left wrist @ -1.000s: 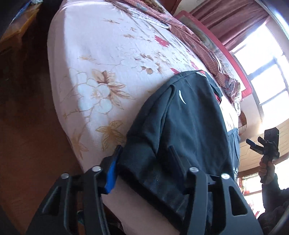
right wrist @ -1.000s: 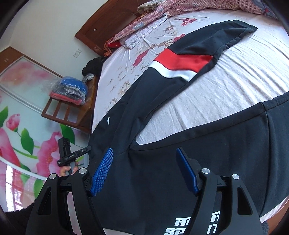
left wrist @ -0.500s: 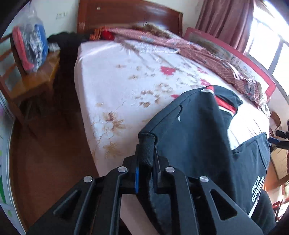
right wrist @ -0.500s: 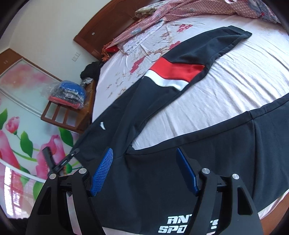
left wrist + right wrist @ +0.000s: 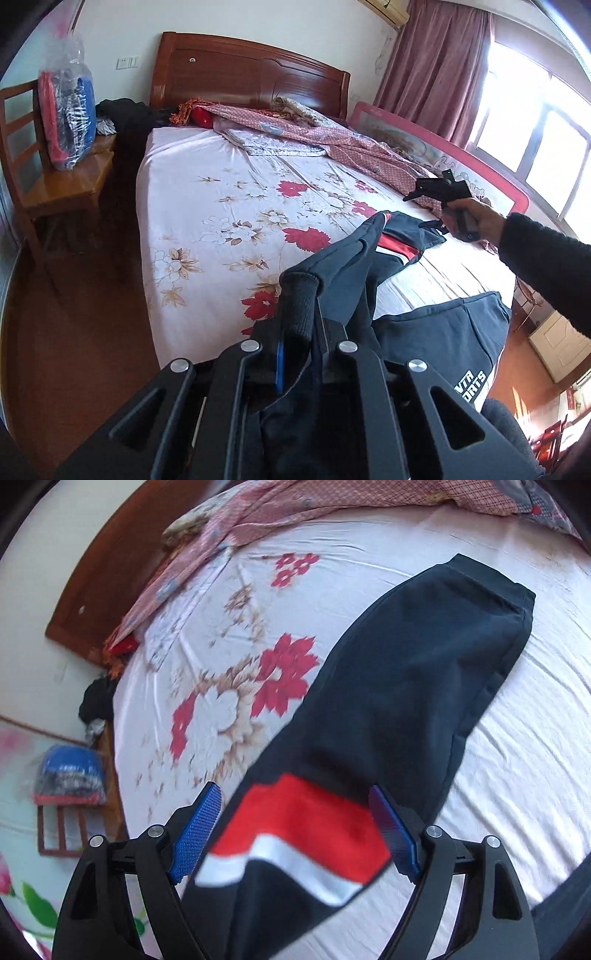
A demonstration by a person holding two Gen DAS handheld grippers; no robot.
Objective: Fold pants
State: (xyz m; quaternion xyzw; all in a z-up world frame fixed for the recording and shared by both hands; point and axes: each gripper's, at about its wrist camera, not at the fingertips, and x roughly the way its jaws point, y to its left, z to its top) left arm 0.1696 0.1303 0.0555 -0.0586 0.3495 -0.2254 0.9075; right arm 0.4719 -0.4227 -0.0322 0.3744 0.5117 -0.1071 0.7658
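A floral sheet point(image 5: 221, 206) covers the bed, with a rumpled pink quilt point(image 5: 332, 136) along its head end and far edge below the wooden headboard point(image 5: 243, 81). Beside the bed's near corner, a chair point(image 5: 55, 184) holds a plastic-wrapped bundle point(image 5: 66, 114). Maroon curtains point(image 5: 436, 66) hang by the window point(image 5: 535, 122).

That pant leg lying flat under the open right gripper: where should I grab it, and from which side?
Take the hem end of the pant leg, pinching one corner from above. The leg lies flat on the bed sheet, too broad at the red stripe for the right gripper to span, while the hem edge is free. The left gripper holds the waistband.
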